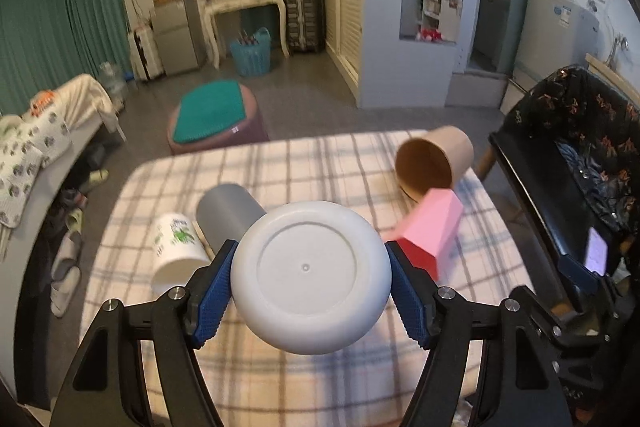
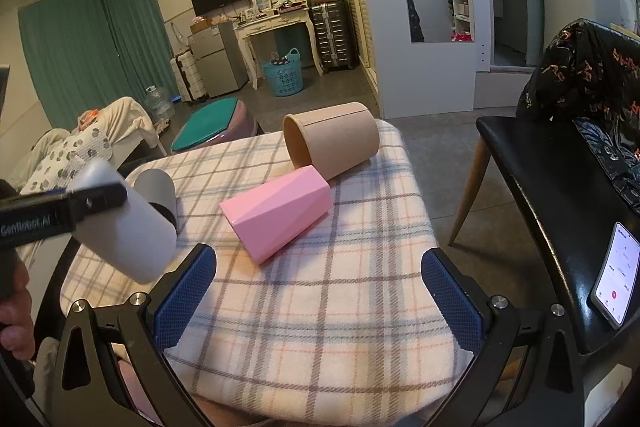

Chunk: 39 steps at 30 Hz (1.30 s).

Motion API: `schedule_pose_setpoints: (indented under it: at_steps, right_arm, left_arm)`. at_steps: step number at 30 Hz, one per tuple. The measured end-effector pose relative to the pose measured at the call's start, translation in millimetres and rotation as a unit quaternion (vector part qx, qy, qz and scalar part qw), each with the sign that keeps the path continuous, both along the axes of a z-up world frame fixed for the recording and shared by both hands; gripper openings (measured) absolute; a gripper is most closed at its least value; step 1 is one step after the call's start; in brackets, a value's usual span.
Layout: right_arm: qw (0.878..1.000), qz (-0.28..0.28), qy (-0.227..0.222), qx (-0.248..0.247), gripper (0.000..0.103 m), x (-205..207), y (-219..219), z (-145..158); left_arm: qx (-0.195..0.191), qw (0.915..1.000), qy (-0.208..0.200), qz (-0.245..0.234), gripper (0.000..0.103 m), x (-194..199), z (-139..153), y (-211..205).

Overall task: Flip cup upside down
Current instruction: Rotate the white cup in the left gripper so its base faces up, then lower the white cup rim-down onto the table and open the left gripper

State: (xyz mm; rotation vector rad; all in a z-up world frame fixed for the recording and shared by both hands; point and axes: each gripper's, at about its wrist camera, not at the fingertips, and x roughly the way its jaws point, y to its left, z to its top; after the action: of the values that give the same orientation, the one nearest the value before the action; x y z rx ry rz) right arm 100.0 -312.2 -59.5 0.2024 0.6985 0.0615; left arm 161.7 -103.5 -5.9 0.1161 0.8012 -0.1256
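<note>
Holding the white cup (image 1: 311, 277) between its blue pads (image 1: 214, 297), our left gripper (image 1: 310, 291) carries it in the air above the checked tablecloth (image 1: 320, 379); the cup's base faces the left wrist camera. From the right wrist view the same cup (image 2: 120, 223) appears at the left edge, tilted, clamped by a black finger (image 2: 60, 213), its far end pointing down toward the cloth and clear of it.

Our right gripper (image 2: 319, 291) stands wide open and holds nothing, with bare cloth showing between its pads (image 2: 186, 291).

Four other vessels lie on their sides on the table: a grey cup (image 1: 228, 213) and a printed white cup (image 1: 178, 247) to the left, a pink faceted cup (image 2: 280, 213) in the middle, and a brown paper cup (image 2: 332, 143) at the far edge, the pink one's end just beside the brown one's mouth. A black chair (image 2: 540, 187) beside the table bears a phone (image 2: 616, 275) with its screen lit.

We judge the task about midway: the white cup is lifted and partly rotated, but not yet set down. What remains, as we read it, is to finish the turn so the mouth faces down, lower the rim flat onto the cloth, and release. We cannot see the rim itself in either view.
</note>
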Motion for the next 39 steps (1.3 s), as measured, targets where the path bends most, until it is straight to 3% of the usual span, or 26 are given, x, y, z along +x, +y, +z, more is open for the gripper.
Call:
schedule_pose_setpoints:
  at_steps: [7, 23, 34, 39]
  right_arm:
    - [1.000, 0.009, -0.002, -0.009, 0.103, 1, 13, -1]
    - [0.999, 0.020, 0.024, -0.023, 0.103, 17, 31, -16]
    - [0.999, 0.021, 0.032, -0.022, 0.103, 20, 30, -22]
    - [0.999, 0.020, 0.031, -0.020, 0.103, 18, 28, -22]
  left_arm:
    - [-0.004, 0.9999, -0.014, 0.004, 0.073, 5, -12, 3]
    - [-0.013, 0.9990, 0.042, -0.004, 0.073, 31, -53, 0]
    - [0.009, 0.9992, 0.039, -0.011, 0.073, 32, -55, -9]
    - [-0.002, 0.9991, 0.042, 0.000, 0.076, 34, -54, -6]
